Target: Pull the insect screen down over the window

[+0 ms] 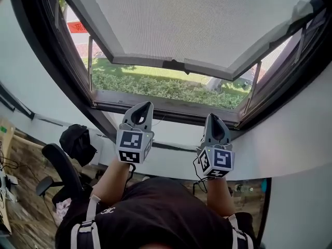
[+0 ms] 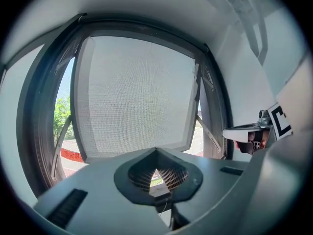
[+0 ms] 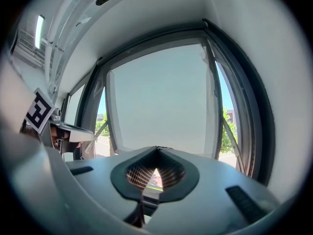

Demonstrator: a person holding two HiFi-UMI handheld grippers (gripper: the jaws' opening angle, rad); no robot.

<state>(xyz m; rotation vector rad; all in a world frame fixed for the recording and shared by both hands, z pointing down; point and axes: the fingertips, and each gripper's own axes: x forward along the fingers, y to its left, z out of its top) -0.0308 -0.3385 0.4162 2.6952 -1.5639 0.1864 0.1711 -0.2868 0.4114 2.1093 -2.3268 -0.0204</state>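
The grey mesh insect screen [image 1: 197, 19] hangs in the dark window frame [image 1: 36, 61], covering most of the opening. Its bottom bar [image 1: 171, 65] carries a small dark handle [image 1: 174, 65] at the middle. Below the bar a strip of the window stays uncovered, showing hedge and grass. My left gripper [image 1: 145, 105] and right gripper [image 1: 213, 116] are both shut and hold nothing, side by side below the sill, tips pointing up at the window. The screen [image 2: 137, 97] fills the left gripper view and the screen [image 3: 161, 99] fills the right gripper view.
A white sill ledge [image 1: 171, 134] runs under the window. The window's stay arms [image 1: 90, 64] stand at both sides of the opening. A black office chair [image 1: 62, 173] with a dark bag [image 1: 78, 141] sits on the floor at lower left, next to a desk edge.
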